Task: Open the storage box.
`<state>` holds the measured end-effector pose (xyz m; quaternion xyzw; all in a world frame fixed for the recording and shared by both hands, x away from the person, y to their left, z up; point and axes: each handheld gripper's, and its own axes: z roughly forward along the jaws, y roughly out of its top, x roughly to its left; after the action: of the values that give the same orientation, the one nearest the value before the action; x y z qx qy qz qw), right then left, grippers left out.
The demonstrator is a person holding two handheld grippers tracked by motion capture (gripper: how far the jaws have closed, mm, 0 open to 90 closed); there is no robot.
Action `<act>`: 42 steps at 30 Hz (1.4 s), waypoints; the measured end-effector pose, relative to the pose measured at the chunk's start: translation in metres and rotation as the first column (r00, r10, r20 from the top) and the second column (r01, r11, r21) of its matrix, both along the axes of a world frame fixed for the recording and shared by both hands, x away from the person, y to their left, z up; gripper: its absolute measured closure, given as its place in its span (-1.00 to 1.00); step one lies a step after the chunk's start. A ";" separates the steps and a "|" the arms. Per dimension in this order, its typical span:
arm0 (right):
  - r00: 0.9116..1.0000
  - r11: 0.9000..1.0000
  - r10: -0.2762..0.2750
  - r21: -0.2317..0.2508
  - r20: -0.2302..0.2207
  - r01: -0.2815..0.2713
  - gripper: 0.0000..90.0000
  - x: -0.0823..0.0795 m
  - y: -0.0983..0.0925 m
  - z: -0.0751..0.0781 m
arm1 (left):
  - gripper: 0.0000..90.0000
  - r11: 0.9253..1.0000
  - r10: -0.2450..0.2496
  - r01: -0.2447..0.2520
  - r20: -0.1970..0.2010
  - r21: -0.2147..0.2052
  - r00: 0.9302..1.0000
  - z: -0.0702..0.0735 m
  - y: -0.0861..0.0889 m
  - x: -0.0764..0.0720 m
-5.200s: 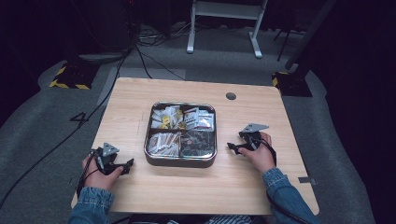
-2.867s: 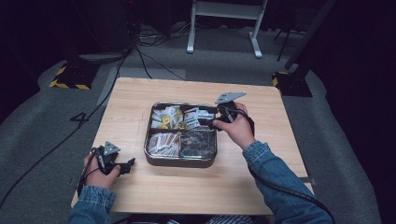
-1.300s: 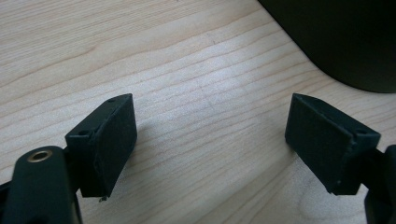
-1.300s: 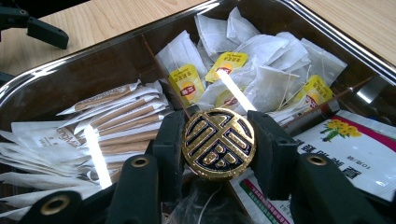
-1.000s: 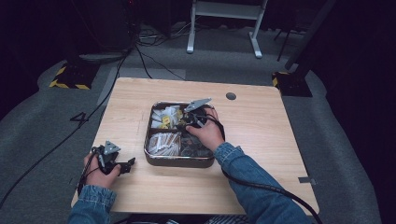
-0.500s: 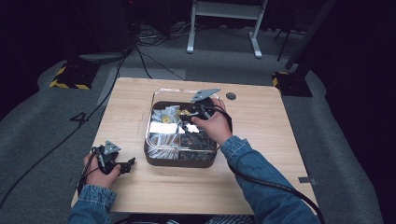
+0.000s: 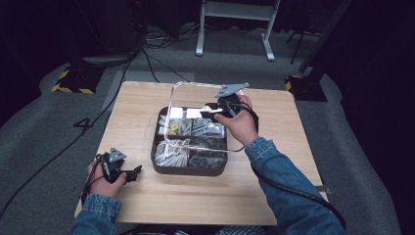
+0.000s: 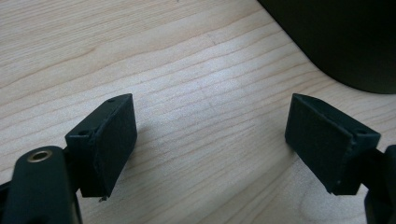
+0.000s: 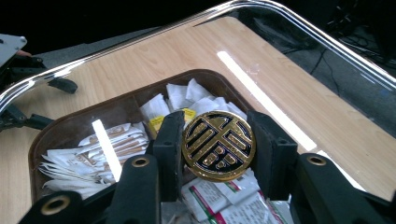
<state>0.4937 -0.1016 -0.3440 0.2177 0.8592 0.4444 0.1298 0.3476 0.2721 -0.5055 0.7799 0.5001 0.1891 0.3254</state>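
At the near left corner of the table [image 7: 195, 205], the person's left hand [image 7: 100, 176] is resting on the wood with the left gripper [image 7: 131, 172] pointing towards the box. In the left gripper view, its tongs [image 8: 210, 140] are standing spread, with nothing but bare wood grain between the pads, and the dark wall of the box [image 8: 336, 42] is showing just beyond them.

A little further in, the brown box [image 7: 191, 170] is sitting at the middle of the table, uncovered on its near half. White sachets [image 7: 171, 154] are lying packed in its near left compartment, and darker packets are filling the one beside it.

Beyond that, the right hand [image 7: 240, 122], in a denim sleeve [image 7: 288, 196], is reaching over the far right part of the box. The right gripper [image 7: 211, 108] is pinching the clear lid [image 7: 169, 127] by its round gold and black knob [image 9: 218, 145]. In the right gripper view, both pads are pressing on the knob's edges from either side. The lid is hanging tilted over the box's far half and the table behind it. Whether its near rim is touching the box cannot be told.

Farther off, the legs of a white stand [image 7: 235, 10] are standing on the grey floor.
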 end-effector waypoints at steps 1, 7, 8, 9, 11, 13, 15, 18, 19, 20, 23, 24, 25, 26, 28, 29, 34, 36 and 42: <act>1.000 1.000 -0.006 0.002 0.001 0.006 0.32 0.001 -0.004 0.002 | -0.62 1.000 0.000 0.000 0.000 0.000 1.000 0.000 0.000 0.000; 0.999 0.999 -0.039 0.007 0.001 0.039 0.32 0.003 -0.024 0.009 | -0.62 1.000 0.000 0.000 0.000 0.000 1.000 0.000 0.000 0.000; 0.999 0.999 -0.045 0.007 0.001 0.045 0.32 0.004 -0.028 0.009 | -0.62 1.000 0.000 0.000 0.000 0.000 1.000 0.000 0.000 0.000; 0.999 0.999 -0.051 0.005 0.001 0.051 0.32 0.004 -0.031 0.010 | -0.62 1.000 0.000 0.000 0.000 0.000 1.000 0.000 0.000 0.000; 0.998 0.998 -0.063 0.002 0.004 0.063 0.32 0.005 -0.038 0.011 | -0.62 1.000 0.000 0.000 0.000 0.000 1.000 0.000 0.000 0.000; 0.997 0.997 -0.072 -0.001 0.005 0.072 0.32 0.006 -0.045 0.012 | -0.62 1.000 0.000 0.000 0.000 0.000 1.000 0.000 0.000 0.000; 0.997 0.997 -0.082 0.000 0.005 0.082 0.32 0.007 -0.053 0.012 | -0.62 1.000 0.000 0.000 0.000 0.000 1.000 0.000 0.000 0.000; 0.995 0.995 -0.096 -0.006 0.002 0.096 0.32 0.008 -0.065 0.013 | -0.62 1.000 0.000 0.000 0.000 0.001 1.000 0.000 0.000 0.000; 0.995 0.995 -0.104 -0.009 0.000 0.104 0.32 0.009 -0.069 0.012 | -0.62 1.000 0.000 0.000 0.000 0.000 1.000 0.000 0.000 0.000; 0.994 0.994 -0.113 -0.013 0.000 0.113 0.32 0.010 -0.074 0.012 | -0.62 1.000 0.000 0.000 0.000 0.000 1.000 0.000 0.000 0.000; 0.991 0.990 -0.136 -0.025 -0.002 0.136 0.32 0.012 -0.087 0.011 | -0.62 1.000 0.000 0.000 0.000 0.000 1.000 0.000 0.000 0.000; 0.989 0.989 -0.148 -0.024 -0.007 0.147 0.32 0.013 -0.093 0.010 | -0.62 1.000 0.000 0.000 0.000 0.000 1.000 0.000 0.000 0.000; 0.988 0.988 -0.154 -0.022 -0.011 0.153 0.32 0.014 -0.097 0.009 | -0.62 1.000 0.000 0.000 0.000 0.000 1.000 0.000 0.000 0.000; 0.986 0.986 -0.165 -0.022 -0.016 0.165 0.32 0.015 -0.103 0.008 | -0.62 1.000 0.000 0.000 0.000 0.000 1.000 0.000 0.000 0.000; 0.984 0.984 -0.179 -0.022 -0.019 0.178 0.32 0.017 -0.112 0.006 | -0.62 1.000 0.000 0.000 0.000 0.001 1.000 0.000 0.000 0.000; 0.983 0.983 -0.184 -0.024 -0.019 0.183 0.32 0.017 -0.116 0.005 | -0.62 1.000 0.000 0.000 0.001 0.001 1.000 0.000 0.000 0.000; 0.979 0.978 -0.204 -0.042 -0.019 0.203 0.32 0.020 -0.136 -0.001 | -0.62 1.000 0.001 -0.001 0.002 0.001 1.000 0.000 0.000 0.000; 0.976 0.975 -0.218 -0.051 -0.015 0.217 0.32 0.021 -0.143 -0.004 | -0.62 1.000 0.001 -0.001 0.002 0.001 1.000 0.000 0.000 0.000; 0.967 0.966 -0.254 -0.047 -0.030 0.252 0.32 0.024 -0.162 -0.012 | -0.62 1.000 0.000 0.000 0.001 0.001 1.000 0.000 0.000 0.000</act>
<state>0.5175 -0.2637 -0.3556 0.3307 0.8359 0.4017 0.1747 0.3477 0.2720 -0.5055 0.7800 0.4999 0.1894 0.3253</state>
